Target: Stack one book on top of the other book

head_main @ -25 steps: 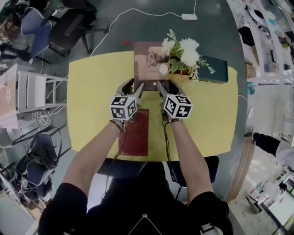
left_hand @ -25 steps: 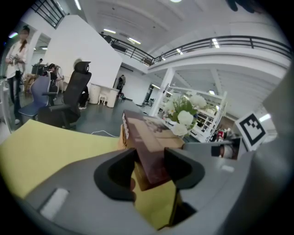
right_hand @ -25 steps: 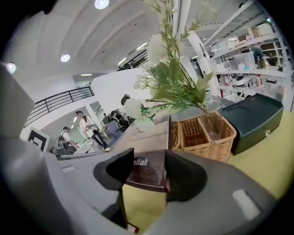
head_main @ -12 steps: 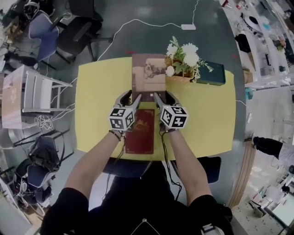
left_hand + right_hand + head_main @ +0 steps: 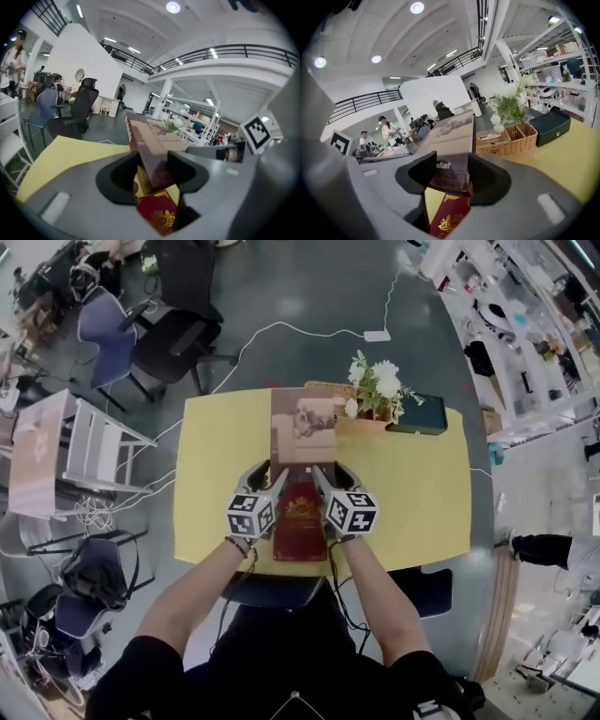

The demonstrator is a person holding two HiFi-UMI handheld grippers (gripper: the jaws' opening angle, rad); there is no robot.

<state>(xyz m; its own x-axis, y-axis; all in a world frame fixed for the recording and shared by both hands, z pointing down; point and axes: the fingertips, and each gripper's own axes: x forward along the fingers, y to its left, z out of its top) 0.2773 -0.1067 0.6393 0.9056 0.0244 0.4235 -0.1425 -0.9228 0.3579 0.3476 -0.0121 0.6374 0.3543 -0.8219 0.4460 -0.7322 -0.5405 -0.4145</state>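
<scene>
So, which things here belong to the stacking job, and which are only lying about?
Job: brown book, held by left gripper and right gripper; red book on the yellow table.
Lying about: flowers in a wicker basket; dark green box.

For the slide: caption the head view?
Left gripper and right gripper hold a brown picture-cover book by its near corners above a red gold-embossed book on the yellow table.
</scene>
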